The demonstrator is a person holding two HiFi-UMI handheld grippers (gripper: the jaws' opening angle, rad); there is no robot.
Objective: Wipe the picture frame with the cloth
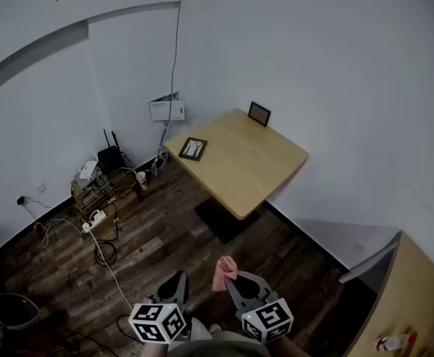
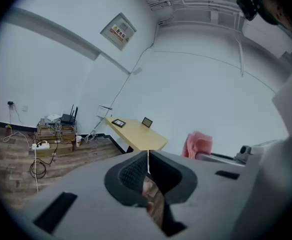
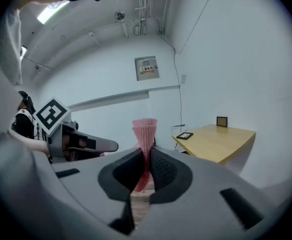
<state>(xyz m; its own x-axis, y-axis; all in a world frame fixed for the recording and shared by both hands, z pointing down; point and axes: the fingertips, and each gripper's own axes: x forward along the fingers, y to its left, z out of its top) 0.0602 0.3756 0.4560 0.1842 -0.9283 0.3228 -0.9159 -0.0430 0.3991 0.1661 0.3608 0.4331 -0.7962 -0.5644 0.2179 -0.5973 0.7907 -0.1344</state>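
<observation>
Right gripper (image 3: 147, 156): jaws clamped on the lower end of a pink cloth (image 3: 145, 134). The cloth stood up above the jaw tips in a narrow ribbed fold. In the head view the same cloth (image 1: 223, 272) showed as a pink tuft at the tip of the right gripper (image 1: 235, 280).

Left gripper (image 2: 148, 160): jaws pressed together, only a hairline gap, nothing between them. It sat just beside the right one, low in the head view (image 1: 178, 282). Each gripper carried a cube of black-and-white square markers.

Both grippers were held over dark wooden floor (image 1: 165, 236), well apart from the counter (image 1: 254, 173).

Light wood counter in the far corner. A standing picture frame (image 1: 259, 113) was upright at its far edge near the wall. A flat picture frame (image 1: 192, 149) lay near the counter's left corner.

Writing: a framed wall sign (image 3: 148, 68) high on the wall had a red line of print, too small to read. A white wall box (image 1: 166, 109) sat above the cables; its print was not legible.

Floor left of the counter: black router (image 1: 111, 158) with antennas, white power strip (image 1: 94, 219), loose cables.
</observation>
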